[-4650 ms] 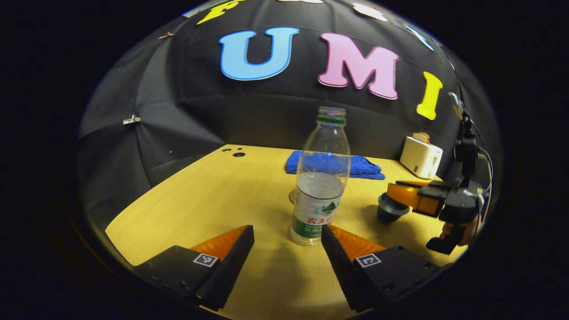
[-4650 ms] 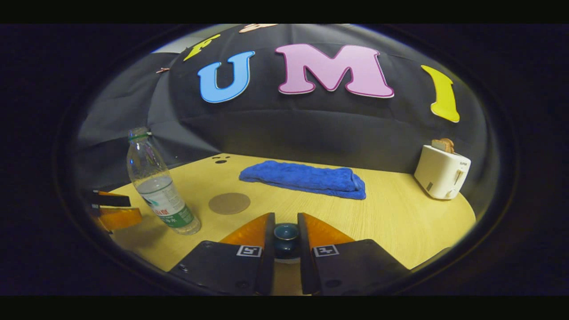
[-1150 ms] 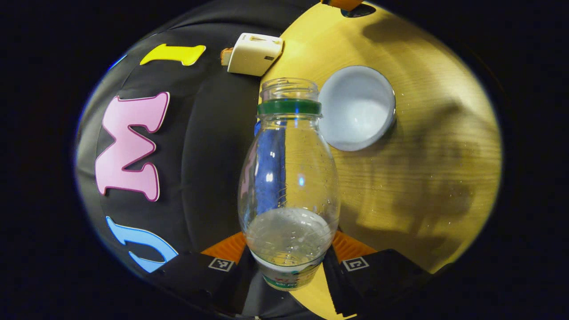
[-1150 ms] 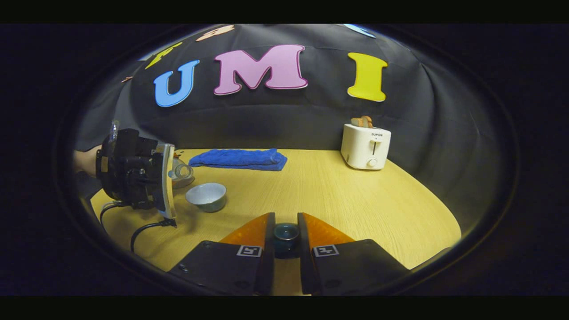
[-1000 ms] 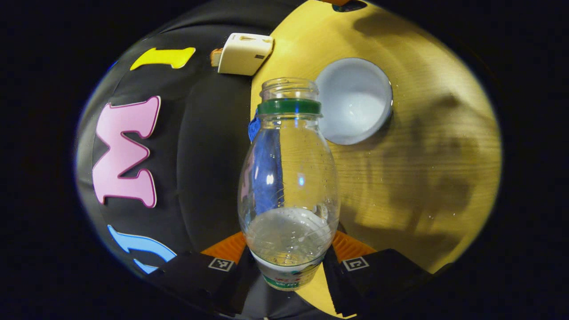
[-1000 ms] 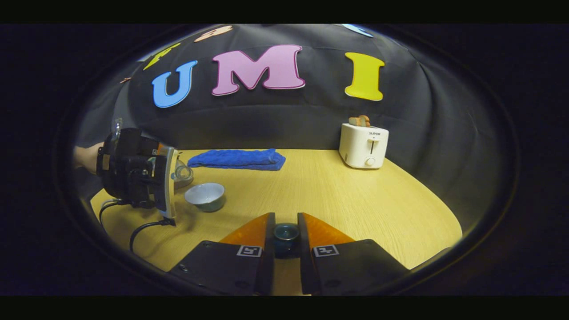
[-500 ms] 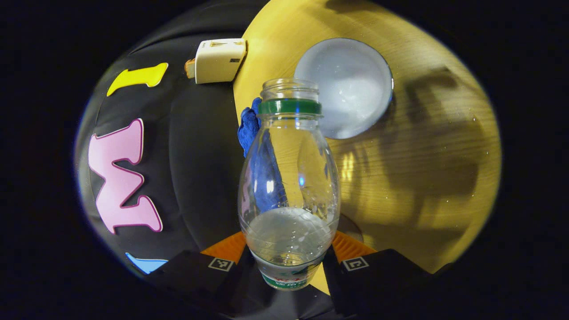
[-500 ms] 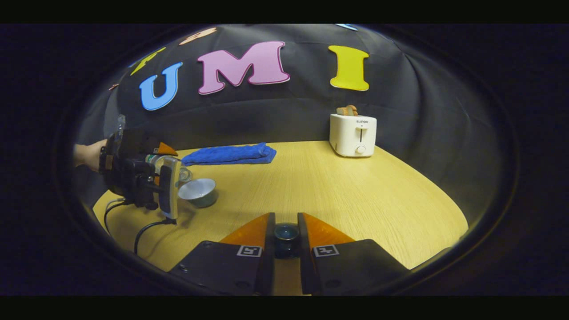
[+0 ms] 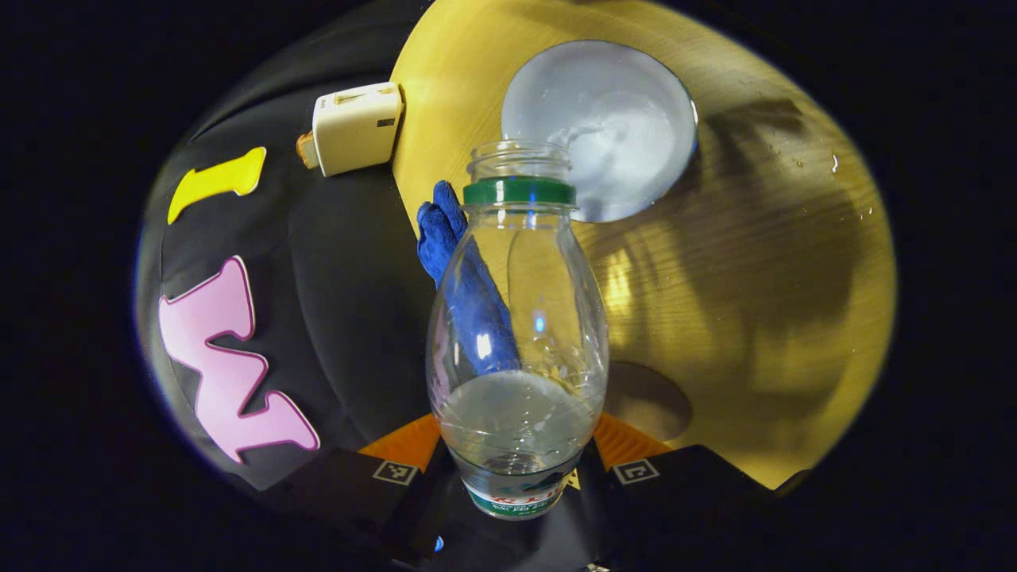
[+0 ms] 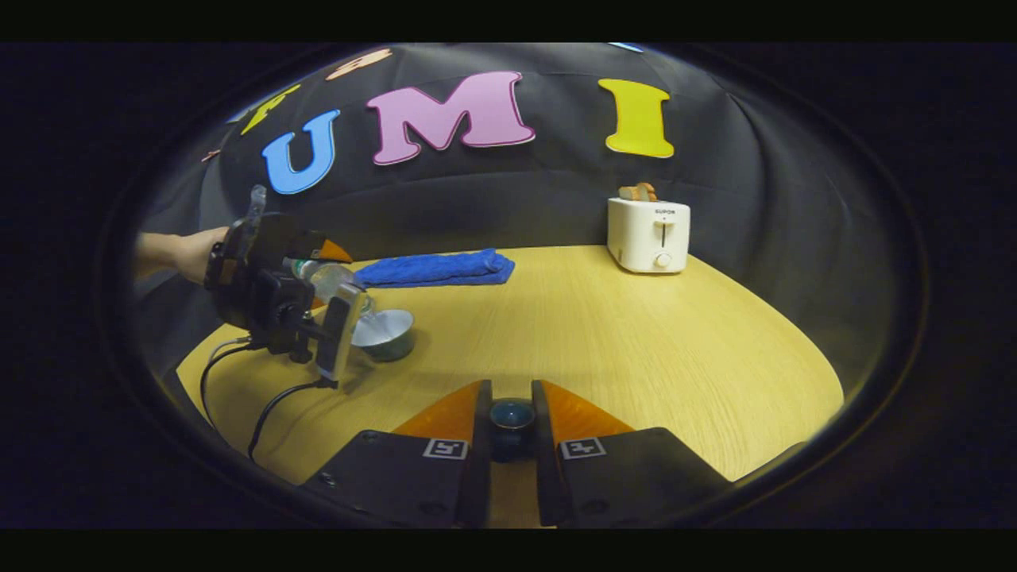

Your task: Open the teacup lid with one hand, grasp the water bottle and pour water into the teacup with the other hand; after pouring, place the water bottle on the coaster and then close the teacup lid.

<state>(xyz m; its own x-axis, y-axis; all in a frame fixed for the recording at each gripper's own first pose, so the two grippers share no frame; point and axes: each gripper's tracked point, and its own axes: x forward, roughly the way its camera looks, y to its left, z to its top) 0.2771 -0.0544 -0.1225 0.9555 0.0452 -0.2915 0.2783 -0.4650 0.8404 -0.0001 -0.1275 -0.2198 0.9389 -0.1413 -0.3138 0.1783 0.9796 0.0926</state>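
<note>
Teacup: pale, round, open cup stands on the light wooden table; water splashes inside it, just beyond the bottle mouth. In the right gripper view it sits at the left.
Bottle: clear plastic water bottle with a green neck ring, uncapped, tipped mouth-first toward the teacup, partly filled.
Left gripper: both orange fingers press the bottle's lower body; seen from the right gripper view held by a hand.
Right gripper: fingers closed tight on the small dark teal teacup lid, held above the near table.
Coaster: round brown disc, near the left gripper, bare.
Far side: blue folded towel; white toaster with bread.
</note>
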